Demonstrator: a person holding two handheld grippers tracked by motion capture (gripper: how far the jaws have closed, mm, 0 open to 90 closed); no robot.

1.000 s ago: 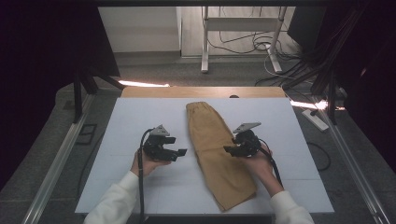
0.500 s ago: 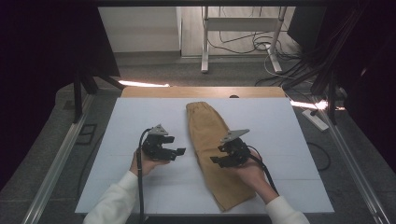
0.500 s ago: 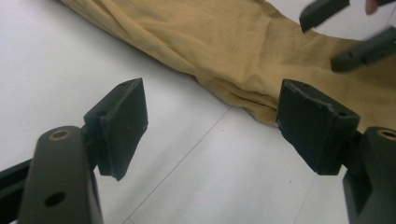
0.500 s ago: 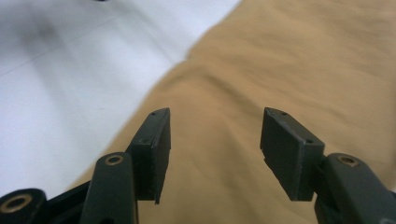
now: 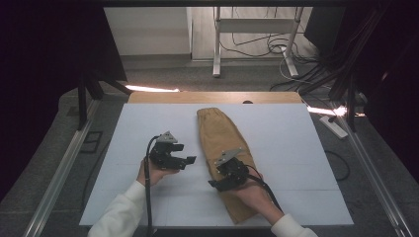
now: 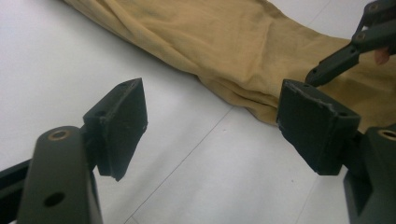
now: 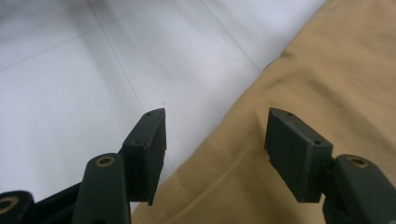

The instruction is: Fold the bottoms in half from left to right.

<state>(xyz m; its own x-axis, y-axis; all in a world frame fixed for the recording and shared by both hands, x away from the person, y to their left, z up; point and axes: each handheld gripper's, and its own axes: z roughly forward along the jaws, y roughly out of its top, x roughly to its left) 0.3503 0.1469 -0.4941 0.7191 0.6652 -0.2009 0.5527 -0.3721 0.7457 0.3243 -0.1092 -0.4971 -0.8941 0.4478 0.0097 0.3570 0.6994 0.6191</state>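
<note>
On the white table point(image 5: 296, 148), working left to right, we find the left gripper point(image 5: 190, 159) held just above the surface, its jaws spread with nothing between them and aimed toward the tan trousers point(image 5: 217, 133). We note bare table between its tips and the cloth; in the left gripper view the folded hem edge point(image 6: 243, 93) lies ahead of the jaws, running across from upper left to right.

Next comes the garment itself. We record it lying flat at the middle of the table, its long axis running from the elastic waistband point(image 5: 213, 111) at the far end toward the person, slanting slightly to the right at the near end.

Over its near portion we find the right gripper point(image 5: 213, 185), clearly the nearer of the two. Its jaws have just been opening and stand apart, gripping nothing. In the right gripper view they straddle the cloth's left edge point(image 7: 224, 126): one jaw over white table, the other over fabric. The right hand point(image 5: 254, 195) rests low over the trousers, gripper pointing left. We judge that this edge is the coming pickup point.
</note>
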